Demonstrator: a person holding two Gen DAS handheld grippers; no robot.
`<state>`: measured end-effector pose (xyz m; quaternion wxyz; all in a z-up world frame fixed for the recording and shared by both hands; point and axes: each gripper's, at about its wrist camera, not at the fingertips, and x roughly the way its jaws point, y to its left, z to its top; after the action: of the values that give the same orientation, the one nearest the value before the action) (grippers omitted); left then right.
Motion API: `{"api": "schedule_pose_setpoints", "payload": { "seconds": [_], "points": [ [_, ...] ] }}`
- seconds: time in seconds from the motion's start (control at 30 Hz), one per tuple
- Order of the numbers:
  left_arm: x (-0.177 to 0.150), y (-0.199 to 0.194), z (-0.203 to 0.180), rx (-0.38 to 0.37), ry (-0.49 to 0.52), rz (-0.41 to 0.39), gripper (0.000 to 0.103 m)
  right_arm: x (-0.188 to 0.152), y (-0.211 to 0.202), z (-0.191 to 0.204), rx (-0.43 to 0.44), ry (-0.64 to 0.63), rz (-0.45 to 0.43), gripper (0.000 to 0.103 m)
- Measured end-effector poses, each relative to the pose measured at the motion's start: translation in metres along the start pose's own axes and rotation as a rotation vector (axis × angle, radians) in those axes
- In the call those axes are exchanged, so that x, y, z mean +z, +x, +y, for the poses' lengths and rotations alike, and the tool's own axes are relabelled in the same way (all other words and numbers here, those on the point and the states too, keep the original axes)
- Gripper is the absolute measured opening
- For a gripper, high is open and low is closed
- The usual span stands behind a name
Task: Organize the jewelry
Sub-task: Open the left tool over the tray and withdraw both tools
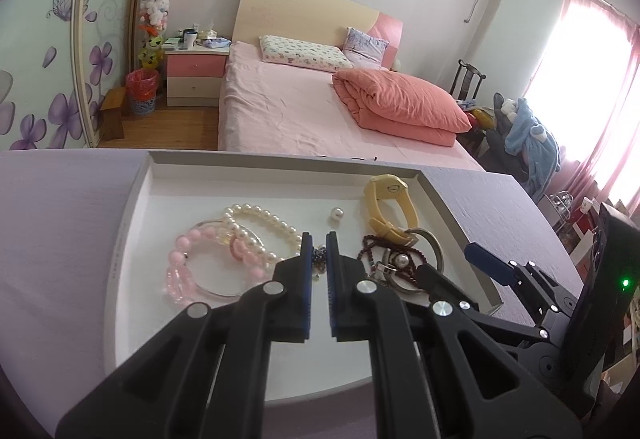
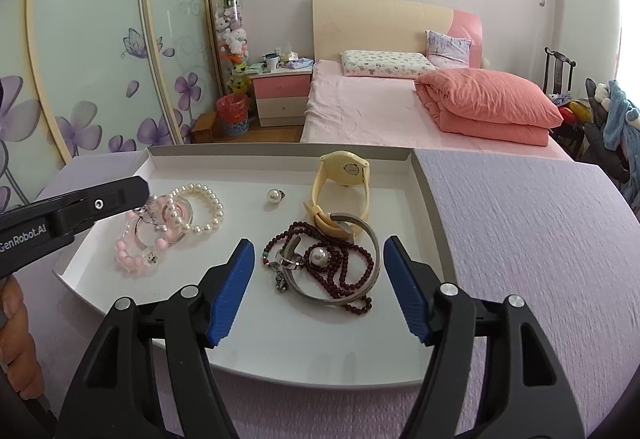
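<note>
Everything I can see of the jewelry already lies inside the white tray (image 2: pixel 430 199) on the counter (image 2: pixel 520 239): pink bead bracelet (image 2: pixel 132 255) and pearl bracelet (image 2: pixel 200 207) at the left, yellow watch (image 2: pixel 340 175) at the far right, dark red bead strand (image 2: pixel 352 271) tangled with a metal bangle (image 2: pixel 372 239) nearest me. My left tool (image 1: pixel 319 247) is clamped on a small dark beaded charm (image 1: pixel 319 253); my right tool (image 2: pixel 319 259) stands apart, empty, over the tangle. I judge the sorting barely begun, the tangle unseparated.
</note>
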<state>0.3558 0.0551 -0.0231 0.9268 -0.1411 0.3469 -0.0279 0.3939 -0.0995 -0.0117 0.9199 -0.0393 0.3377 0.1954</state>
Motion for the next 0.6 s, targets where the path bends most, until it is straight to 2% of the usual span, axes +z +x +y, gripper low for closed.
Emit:
{"api": "schedule_pose_setpoints", "payload": {
  "seconds": [0.23,0.27,0.3,0.37,0.47,0.53,0.6],
  "points": [
    [-0.001,0.006,0.002,-0.011,-0.014,0.016,0.007,-0.005,-0.001,-0.005,-0.002,0.013,0.01,0.07],
    [-0.001,0.007,0.003,-0.01,-0.02,0.017,0.012,-0.006,-0.001,-0.005,-0.003,0.014,0.011,0.07],
    [-0.002,0.006,0.006,-0.015,-0.031,0.016,0.018,-0.006,-0.002,-0.006,-0.004,0.017,0.012,0.07],
    [-0.002,0.002,0.011,-0.009,-0.055,0.002,0.056,-0.008,-0.003,-0.008,-0.003,0.025,0.013,0.07],
    [-0.001,-0.008,0.017,0.003,-0.076,-0.042,0.076,-0.007,-0.004,-0.008,-0.002,0.032,0.01,0.074],
    [0.0,-0.013,0.022,0.009,-0.087,-0.055,0.085,-0.007,-0.004,-0.009,-0.002,0.035,0.008,0.076],
    [0.0,-0.018,0.025,0.016,-0.089,-0.065,0.088,-0.006,-0.004,-0.008,0.0,0.037,0.005,0.082]
  ]
}}
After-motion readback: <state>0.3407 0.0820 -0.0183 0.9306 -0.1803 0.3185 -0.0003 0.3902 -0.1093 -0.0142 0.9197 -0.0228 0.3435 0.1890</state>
